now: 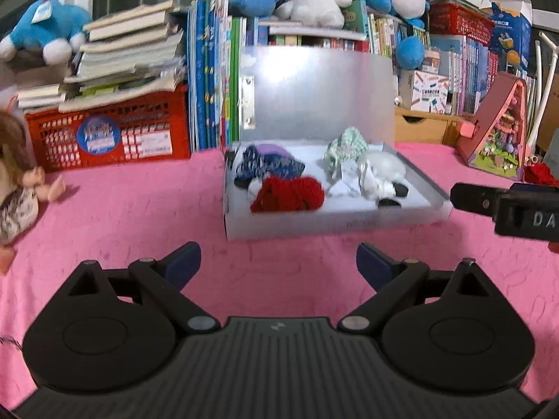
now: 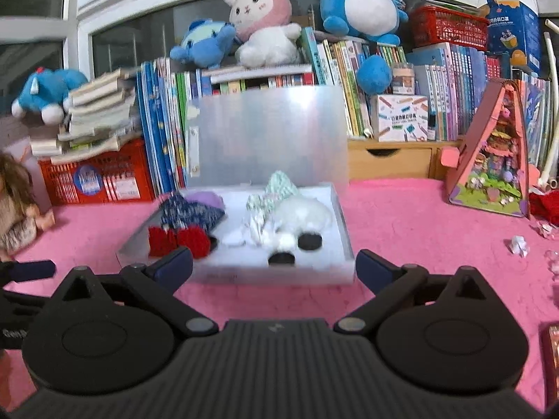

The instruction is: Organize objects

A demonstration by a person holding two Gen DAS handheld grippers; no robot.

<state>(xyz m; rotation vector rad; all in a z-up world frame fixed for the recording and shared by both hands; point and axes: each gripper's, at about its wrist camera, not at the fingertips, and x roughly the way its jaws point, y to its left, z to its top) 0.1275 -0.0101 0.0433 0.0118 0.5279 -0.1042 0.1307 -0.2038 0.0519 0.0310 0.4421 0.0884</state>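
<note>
A translucent storage box [image 1: 335, 214] sits in the centre of the left wrist view on a pink tablecloth [image 1: 139, 216], its lid [image 1: 321, 94] standing upright at the back against a row of books. Inside, toward the left of the box, lie a dark blue patterned cloth [image 1: 269, 167] with a purple piece [image 1: 270, 150] behind it and a red knitted item [image 1: 288, 193] in front; toward the right lie a green checked cloth [image 1: 346, 148], a white fluffy item [image 1: 382, 167] and two black round discs [image 2: 295, 249] near the front wall. The left gripper [image 1: 278, 265] fills the bottom of its view with both fingers spread wide apart and nothing between them, only bare cloth. The right gripper [image 2: 274, 267] is likewise wide open and empty in its own view, its fingertips framing the box's front wall. At the right edge of the left wrist view one of the right gripper's fingers reaches in just beside the box's right corner. Further out, a red crate [image 1: 104, 132] under stacked books stands at the left, a doll [image 1: 21, 188] lies at the far left edge, plush toys [image 2: 262, 21] line the top of the books, and a pink triangular toy house [image 2: 496, 153] stands at the right, with a small crumpled white paper [image 2: 519, 244] on the cloth below it
</note>
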